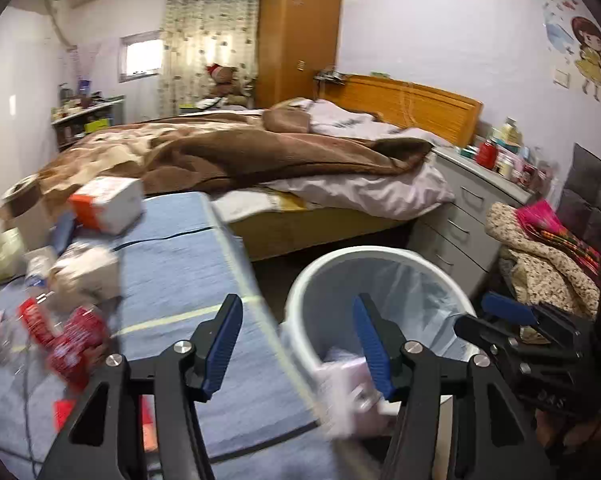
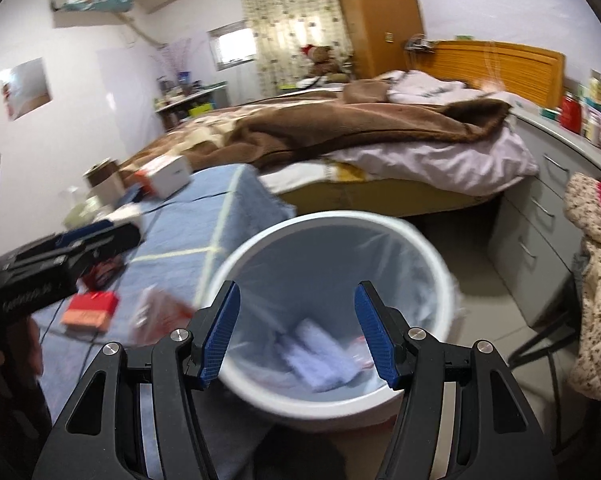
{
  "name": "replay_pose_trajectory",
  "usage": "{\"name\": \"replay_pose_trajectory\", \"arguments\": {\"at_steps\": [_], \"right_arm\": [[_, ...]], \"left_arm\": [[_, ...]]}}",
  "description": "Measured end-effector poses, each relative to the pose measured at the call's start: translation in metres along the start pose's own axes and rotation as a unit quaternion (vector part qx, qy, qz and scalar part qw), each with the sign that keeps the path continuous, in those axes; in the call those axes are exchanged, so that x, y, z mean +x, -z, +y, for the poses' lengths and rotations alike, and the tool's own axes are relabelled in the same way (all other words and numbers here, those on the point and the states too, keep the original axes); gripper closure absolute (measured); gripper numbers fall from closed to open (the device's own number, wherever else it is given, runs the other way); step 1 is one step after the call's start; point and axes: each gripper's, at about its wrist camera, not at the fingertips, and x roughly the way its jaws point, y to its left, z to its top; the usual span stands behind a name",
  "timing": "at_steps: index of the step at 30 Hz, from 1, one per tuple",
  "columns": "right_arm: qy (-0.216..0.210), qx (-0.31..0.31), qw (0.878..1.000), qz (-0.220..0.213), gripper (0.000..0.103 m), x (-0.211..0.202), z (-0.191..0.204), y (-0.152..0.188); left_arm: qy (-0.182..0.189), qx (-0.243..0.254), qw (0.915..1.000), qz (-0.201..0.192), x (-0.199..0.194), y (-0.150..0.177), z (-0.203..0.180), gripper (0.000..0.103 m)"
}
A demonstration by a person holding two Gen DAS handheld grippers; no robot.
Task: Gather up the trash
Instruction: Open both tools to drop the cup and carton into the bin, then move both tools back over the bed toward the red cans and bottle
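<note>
A: Where does the trash stand right now?

B: Some is already in the white bin (image 2: pixel 432 256) — pale wrappers (image 2: pixel 320 354) lie at the bottom of its clear liner. The rest is on the blue-covered bench (image 1: pixel 172 248): crumpled red wrappers (image 1: pixel 70 340), a white wad (image 1: pixel 86 270), and a white-and-orange box (image 1: pixel 108 204) nearer the bed (image 1: pixel 260 152). From the right wrist view I also see a flat red packet (image 2: pixel 90 310) near the bench's edge.

A: And the tools?

B: The left hand-held gripper (image 1: pixel 296 344) has its jaws apart and nothing pressed between the pads. A pale, blurred piece (image 1: pixel 348 396) shows just below them over the bin's rim; I judge it is dropping in, but the blur leaves that unsure. The right hand-held gripper (image 2: pixel 296 334) hangs over the bin mouth, jaws apart, empty.

A: So what makes the next step go well?

B: Probably a return to the bench for another piece. I'd pick the red wrappers first, since they lie nearest the left gripper. Crumpled film is springy — come down with the jaws wide, straddle the bulk of it and close firmly so it doesn't slip out sideways. A thin dark cable (image 1: pixel 26 380) runs across the cloth there; keep the pads clear of it. Then carry well past the rim before letting go.
</note>
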Motion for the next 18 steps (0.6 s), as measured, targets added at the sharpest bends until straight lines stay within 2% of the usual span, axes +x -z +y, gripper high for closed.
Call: {"name": "replay_pose_trajectory", "arguments": {"at_steps": [5,11,15,18], "right_arm": [[-0.036,-0.022,0.999,0.007,0.042,-0.002,0.03,0.014],[-0.042,-0.059,0.997,0.04,0.041,0.01,0.059,0.034],[-0.023,-0.066,0.996,0.048,0.041,0.026,0.072,0.034],[0.009,-0.052,0.998,0.046,0.041,0.037,0.067,0.024]], "left_arm": [[-0.034,-0.009,0.9994,-0.002,-0.019,0.018,0.025,0.038],[-0.048,-0.024,0.9986,0.002,-0.028,0.036,0.045,0.038],[-0.047,-0.031,0.9984,0.006,-0.03,0.043,0.053,0.037],[-0.048,-0.038,0.9981,0.01,-0.029,0.047,0.06,0.037]]}}
